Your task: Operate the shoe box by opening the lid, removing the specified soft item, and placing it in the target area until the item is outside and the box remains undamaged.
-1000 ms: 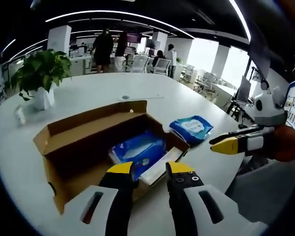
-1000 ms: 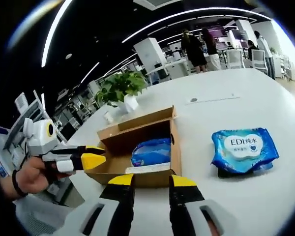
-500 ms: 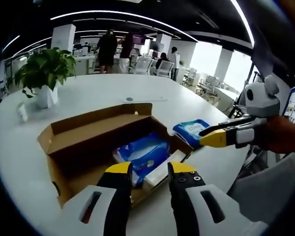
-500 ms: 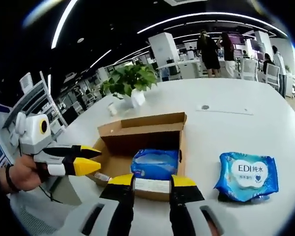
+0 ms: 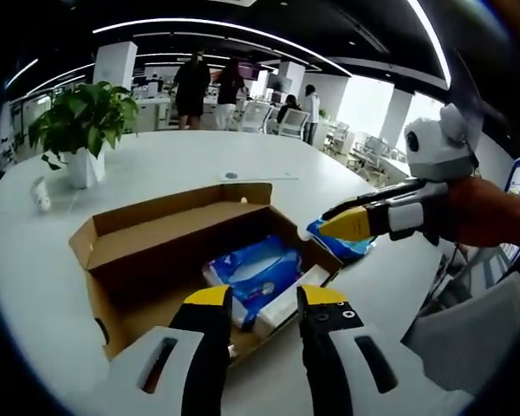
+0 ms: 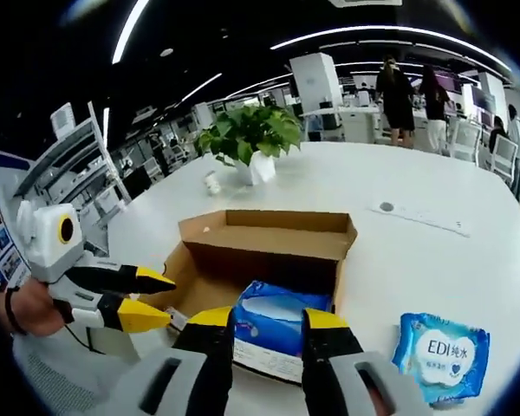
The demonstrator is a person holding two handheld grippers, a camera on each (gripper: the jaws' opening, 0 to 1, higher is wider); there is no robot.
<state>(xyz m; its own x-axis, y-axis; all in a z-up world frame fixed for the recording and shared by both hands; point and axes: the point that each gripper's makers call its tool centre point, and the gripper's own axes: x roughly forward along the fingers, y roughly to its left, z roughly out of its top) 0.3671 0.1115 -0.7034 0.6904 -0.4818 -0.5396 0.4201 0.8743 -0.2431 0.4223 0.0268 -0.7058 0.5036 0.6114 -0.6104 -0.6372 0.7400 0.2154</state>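
Inside open shoe box [image 5: 156, 251], blue pack [image 5: 247, 273] (jaws parted); right gripper [image 5: 351, 224] near rim

White gripper bodies, black fingers [image 5: 210, 347] yellow-tipped; dark band on wrist [image 6: 9, 310]

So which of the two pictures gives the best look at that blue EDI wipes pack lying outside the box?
The right gripper view: the wipes pack lies unobstructed on the table, label readable. In the left gripper view, the right tongs cover most of the pack.

Probably open-plan office: desks [image 5: 147, 91], chairs [image 5: 247, 113].
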